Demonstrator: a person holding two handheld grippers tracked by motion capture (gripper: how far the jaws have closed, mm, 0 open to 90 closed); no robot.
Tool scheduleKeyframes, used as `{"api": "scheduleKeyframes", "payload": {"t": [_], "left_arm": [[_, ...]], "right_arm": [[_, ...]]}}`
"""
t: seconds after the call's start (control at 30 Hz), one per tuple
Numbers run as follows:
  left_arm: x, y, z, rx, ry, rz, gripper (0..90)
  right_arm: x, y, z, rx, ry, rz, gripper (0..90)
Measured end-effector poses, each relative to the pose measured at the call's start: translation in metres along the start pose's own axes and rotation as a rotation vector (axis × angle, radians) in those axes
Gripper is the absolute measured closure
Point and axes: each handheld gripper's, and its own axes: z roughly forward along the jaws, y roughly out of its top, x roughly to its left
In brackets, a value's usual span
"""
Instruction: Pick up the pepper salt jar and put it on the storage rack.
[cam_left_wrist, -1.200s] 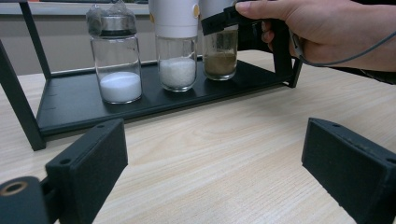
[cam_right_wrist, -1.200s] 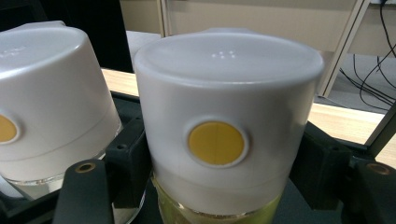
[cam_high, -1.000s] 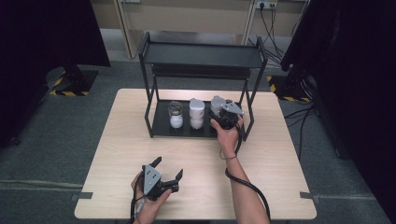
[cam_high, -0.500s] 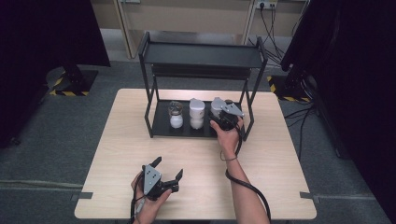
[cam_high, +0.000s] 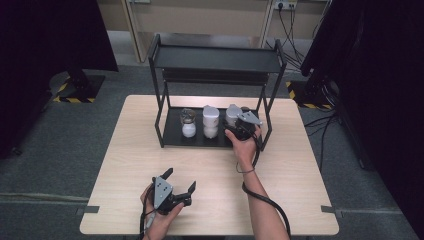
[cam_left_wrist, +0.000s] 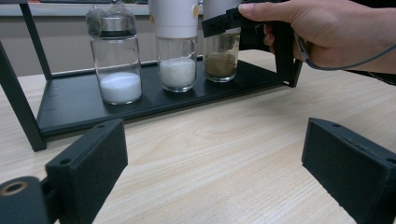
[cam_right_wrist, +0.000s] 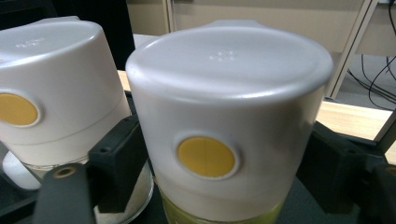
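Note:
Three jars stand in a row on the bottom shelf of a black rack. The rightmost, a white-lidded jar with a yellow dot and brownish-green powder, sits between the jaws of my right gripper, which is shut on it just below the lid. Beside it stands a second white-lidded jar of white grains. At the left is a glass shaker with a metal cap and white powder. My left gripper rests open near the table's front edge, with nothing between its jaws.
The rack's posts and upper shelves frame the jars, leaving little height above them. Between the rack and the left gripper lies bare wooden table. The right gripper's cable trails along the forearm. Dark curtains stand at both sides.
The right gripper has shifted slightly down and nearer with the jar in the rack's right end. The left gripper has stayed still.

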Motion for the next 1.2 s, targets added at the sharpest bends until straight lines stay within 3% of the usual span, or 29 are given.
{"api": "scheduleKeyframes", "payload": {"t": [0.17, 0.47, 1.2], "left_arm": [[0.0, 0.0, 0.0, 0.0, 0.0, 0.001, 6.3], [0.0, 0.0, 0.0, 0.001, -0.001, 0.001, 6.3], [-0.001, 0.0, 0.0, -0.002, 0.0, 0.005, 6.3]], "right_arm": [[0.0, -0.001, -0.001, 0.004, 0.008, 0.027, 13.5], [0.0, 0.003, -0.005, 0.002, 0.005, 0.025, 7.8], [-0.001, 0.003, -0.03, 0.0, 0.041, 0.031, 5.2]]}}
